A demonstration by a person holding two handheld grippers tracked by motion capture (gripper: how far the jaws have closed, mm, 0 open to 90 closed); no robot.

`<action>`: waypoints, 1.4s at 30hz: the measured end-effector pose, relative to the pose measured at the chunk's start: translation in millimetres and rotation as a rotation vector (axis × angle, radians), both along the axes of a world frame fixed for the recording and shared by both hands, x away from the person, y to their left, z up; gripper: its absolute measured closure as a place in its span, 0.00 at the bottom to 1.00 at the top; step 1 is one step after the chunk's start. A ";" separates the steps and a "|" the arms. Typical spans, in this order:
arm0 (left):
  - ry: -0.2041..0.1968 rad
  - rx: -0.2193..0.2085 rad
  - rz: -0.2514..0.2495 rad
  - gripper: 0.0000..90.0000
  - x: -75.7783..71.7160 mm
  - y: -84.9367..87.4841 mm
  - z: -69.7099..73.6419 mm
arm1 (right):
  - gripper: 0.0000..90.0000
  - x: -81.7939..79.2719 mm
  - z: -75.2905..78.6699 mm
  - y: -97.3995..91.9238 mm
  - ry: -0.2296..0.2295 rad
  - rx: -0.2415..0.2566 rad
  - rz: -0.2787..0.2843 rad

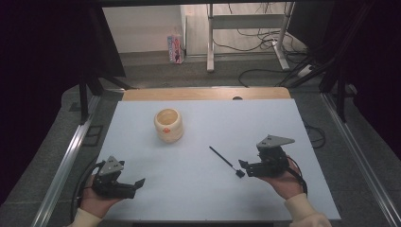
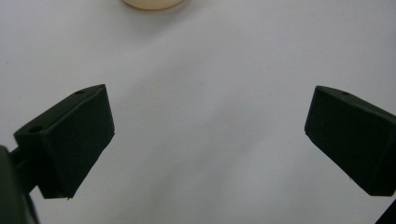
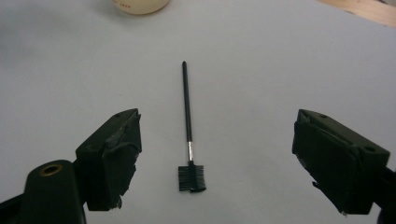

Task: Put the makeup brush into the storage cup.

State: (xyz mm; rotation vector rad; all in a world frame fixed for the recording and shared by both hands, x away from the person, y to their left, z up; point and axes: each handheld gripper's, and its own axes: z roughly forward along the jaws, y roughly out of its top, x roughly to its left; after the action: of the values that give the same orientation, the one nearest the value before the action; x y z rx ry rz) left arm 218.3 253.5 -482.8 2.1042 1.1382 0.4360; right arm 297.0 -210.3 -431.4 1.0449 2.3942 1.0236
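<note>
We are working over the white table [image 1: 203, 189] with the cream cup [image 1: 169, 124] standing far off, and we are lining up to pick the small black brush [image 3: 188, 135]. Our right gripper [image 3: 217, 158] is gaping open, empty, the brush lying flat between its jaws, untouched. Next we judge a lowering and closing on the handle is needed. Our left gripper [image 2: 208, 140] is resting open too.

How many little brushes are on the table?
1. The brush lies on the white table, its bristle end just in front of the open right gripper, to the right of the cup.
</note>
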 end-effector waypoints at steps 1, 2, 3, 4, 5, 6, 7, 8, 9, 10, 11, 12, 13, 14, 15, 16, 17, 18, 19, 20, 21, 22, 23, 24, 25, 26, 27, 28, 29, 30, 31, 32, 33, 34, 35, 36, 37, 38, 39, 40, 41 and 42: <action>-0.001 -0.001 0.000 0.03 0.0 0.2 0.1 | 0.16 1.4 -0.6 2.1 0.008 -0.004 0.004; -0.001 0.000 0.001 0.03 -0.1 0.4 0.2 | 0.16 2.9 -1.1 4.2 0.012 -0.008 0.007; 0.000 0.000 0.002 0.03 0.0 0.6 0.2 | 0.15 4.3 -1.6 6.0 0.017 -0.013 0.010; 0.001 0.002 0.002 0.03 0.1 0.8 0.0 | 0.15 5.8 -2.2 8.1 0.022 -0.014 0.012; 0.002 0.001 0.003 0.03 0.3 0.9 -0.3 | 0.15 7.4 -2.8 10.1 0.027 -0.016 0.014; 0.002 0.000 0.003 0.03 0.5 1.0 -0.6 | 0.15 9.0 -3.5 11.8 0.029 -0.022 0.018; 0.003 0.000 0.004 0.03 0.5 0.9 -0.7 | 0.15 10.5 -4.0 13.7 0.036 -0.026 0.021; 0.004 0.001 0.004 0.03 0.6 0.9 -0.8 | 0.15 11.9 -5.0 15.7 0.043 -0.030 0.022; 0.004 0.001 0.004 0.03 0.6 1.0 -0.9 | 0.15 13.3 -5.7 17.7 0.050 -0.037 0.025; 0.004 0.001 0.004 0.03 0.6 1.0 -0.9 | 0.16 14.8 -6.6 19.4 0.055 -0.044 0.032; 0.005 0.001 0.005 0.03 0.5 1.2 -0.8 | 0.16 16.2 -7.3 21.2 0.065 -0.052 0.038; 0.005 0.001 0.005 0.03 0.4 1.3 -0.8 | 0.16 17.2 -8.2 23.5 0.078 -0.055 0.042; 0.005 0.002 0.005 0.03 0.4 1.4 -0.7 | 0.16 18.6 -9.1 25.4 0.088 -0.061 0.048; 0.006 0.002 0.005 0.03 0.4 1.5 -0.7 | 0.15 19.8 -10.2 27.5 0.095 -0.069 0.048; 0.007 0.002 0.005 0.03 0.4 1.6 -0.7 | 0.15 21.2 -11.6 29.4 0.102 -0.076 0.048; 0.007 0.001 0.006 0.03 0.4 1.8 -0.8 | 0.15 22.4 -12.9 31.5 0.117 -0.085 0.045; 0.008 0.000 0.006 0.03 0.4 1.9 -0.8 | 0.15 23.7 -14.5 33.5 0.129 -0.097 0.046; 0.008 0.000 0.007 0.03 0.4 2.0 -0.9 | 0.15 25.4 -16.1 35.0 0.134 -0.109 0.050; 0.008 0.000 0.007 0.03 0.5 2.0 -0.9 | 0.15 26.6 -17.3 36.7 0.146 -0.118 0.049; 0.008 0.000 0.006 0.03 0.6 2.0 -0.9 | 0.15 27.9 -18.7 38.3 0.156 -0.129 0.049; 0.007 0.000 0.006 0.03 0.6 2.0 -0.9 | 0.15 29.3 -19.8 39.7 0.163 -0.142 0.051; 0.008 0.000 0.006 0.03 0.6 2.0 -1.0 | 0.15 30.4 -20.5 41.2 0.164 -0.154 0.050; 0.008 -0.001 0.005 0.03 0.7 2.1 -1.1 | 0.15 31.9 -21.1 42.6 0.167 -0.159 0.048; 0.009 -0.001 0.005 0.03 0.9 2.4 -1.2 | 0.15 33.5 -21.5 44.4 0.174 -0.163 0.044; 0.009 -0.001 0.004 0.03 1.0 2.6 -1.4 | 0.16 35.2 -21.8 46.3 0.177 -0.171 0.043; 0.010 0.001 0.003 0.03 1.0 3.0 -1.6 | 0.16 36.9 -22.0 48.5 0.184 -0.183 0.044; 0.011 0.000 0.003 0.03 0.9 3.2 -1.7 | 0.16 38.5 -22.3 50.9 0.196 -0.194 0.044; 0.011 -0.001 0.003 0.03 0.8 3.5 -1.7 | 0.16 40.3 -22.7 53.3 0.206 -0.207 0.046; 0.011 -0.002 0.003 0.03 0.6 3.8 -1.6 | 0.16 42.0 -23.2 55.6 0.213 -0.218 0.049; 0.010 -0.002 0.003 0.03 0.4 3.9 -1.4 | 0.17 43.6 -23.5 57.9 0.223 -0.229 0.048; 0.009 -0.002 0.003 0.03 0.2 4.2 -1.2 | 0.17 44.8 -24.2 59.5 0.229 -0.231 0.046; 0.008 -0.001 0.002 0.03 0.1 4.2 -1.1 | 0.18 46.9 -25.4 61.9 0.244 -0.239 0.046; 0.008 -0.002 0.002 0.03 0.0 4.1 -1.0 | 0.19 48.5 -26.5 63.6 0.255 -0.248 0.050; 0.008 -0.002 0.002 0.03 -0.1 4.0 -0.9 | 0.21 49.9 -27.9 65.0 0.262 -0.254 0.054; 0.008 -0.001 0.002 0.03 -0.2 3.9 -0.8 | 0.23 51.1 -29.1 66.1 0.270 -0.260 0.060; 0.008 -0.002 0.000 0.03 -0.2 3.9 -0.8 | 0.26 52.3 -30.5 66.7 0.279 -0.261 0.065; 0.010 0.003 -0.004 0.03 0.0 4.0 -0.8 | 0.28 53.4 -31.8 67.3 0.287 -0.263 0.066; 0.010 0.003 -0.005 0.03 0.2 3.8 -1.2 | 0.29 54.5 -33.2 67.5 0.291 -0.267 0.065; 0.012 0.003 -0.005 0.03 0.3 3.6 -1.6 | 0.31 55.5 -34.6 67.8 0.301 -0.270 0.065; 0.014 0.006 -0.008 0.03 0.5 3.4 -1.7 | 0.33 56.8 -35.9 67.8 0.311 -0.274 0.068; 0.015 0.007 -0.008 0.03 0.5 3.3 -1.7 | 0.34 57.9 -37.3 68.0 0.318 -0.280 0.067; 0.015 0.007 -0.008 0.03 0.5 3.3 -1.7 | 0.34 59.2 -38.6 68.2 0.325 -0.283 0.067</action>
State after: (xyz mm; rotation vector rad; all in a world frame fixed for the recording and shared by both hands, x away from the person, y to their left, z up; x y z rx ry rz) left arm 218.8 256.8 -484.5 2.1205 1.1376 0.4216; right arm 356.3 -142.0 -470.1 1.1003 2.7462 0.5405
